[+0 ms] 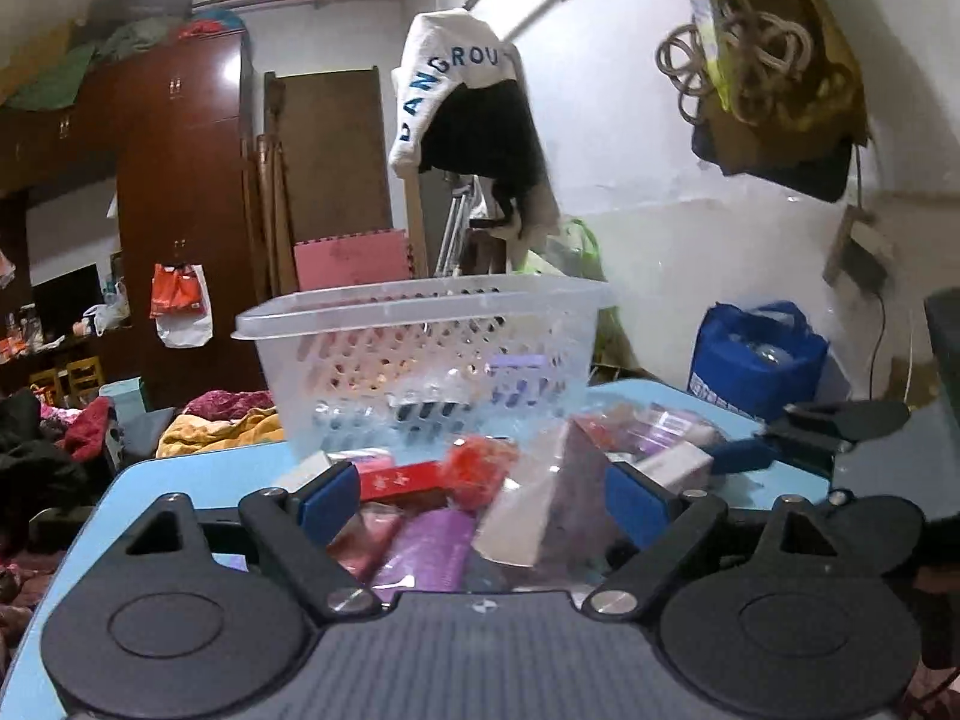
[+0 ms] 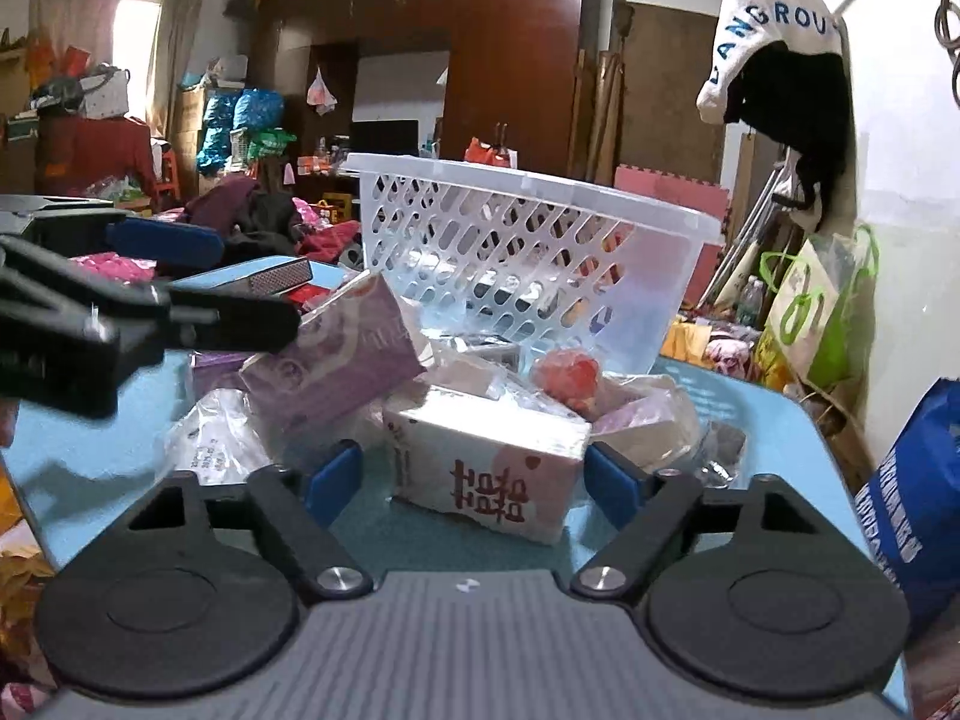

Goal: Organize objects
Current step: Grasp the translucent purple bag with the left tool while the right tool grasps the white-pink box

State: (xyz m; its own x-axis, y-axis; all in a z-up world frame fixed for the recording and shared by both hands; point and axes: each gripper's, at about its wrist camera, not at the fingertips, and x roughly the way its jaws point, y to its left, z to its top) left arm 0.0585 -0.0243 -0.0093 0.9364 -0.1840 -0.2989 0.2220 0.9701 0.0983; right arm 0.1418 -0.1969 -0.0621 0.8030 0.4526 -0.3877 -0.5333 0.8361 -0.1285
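A pile of small boxes and packets lies on the light blue table (image 1: 198,468) in front of a clear perforated basket (image 1: 420,306), which holds a few items. My left gripper (image 1: 480,501) stands open over the pile, above a purple packet (image 1: 429,549), a red box (image 1: 399,480) and a red mesh ball (image 1: 480,468). My right gripper (image 2: 474,477) is open around a white box with red characters (image 2: 480,450); its right pad is at the box's edge, its left pad a little apart. A purple box (image 2: 336,360) leans behind it, near the basket (image 2: 540,186).
A blue bag (image 2: 918,510) stands off the table's right edge, a green-handled bag (image 2: 810,312) behind it. A white and black garment (image 1: 474,102) hangs by the wall. Beyond the far table edge are a wardrobe (image 2: 510,60) and heaps of clothes.
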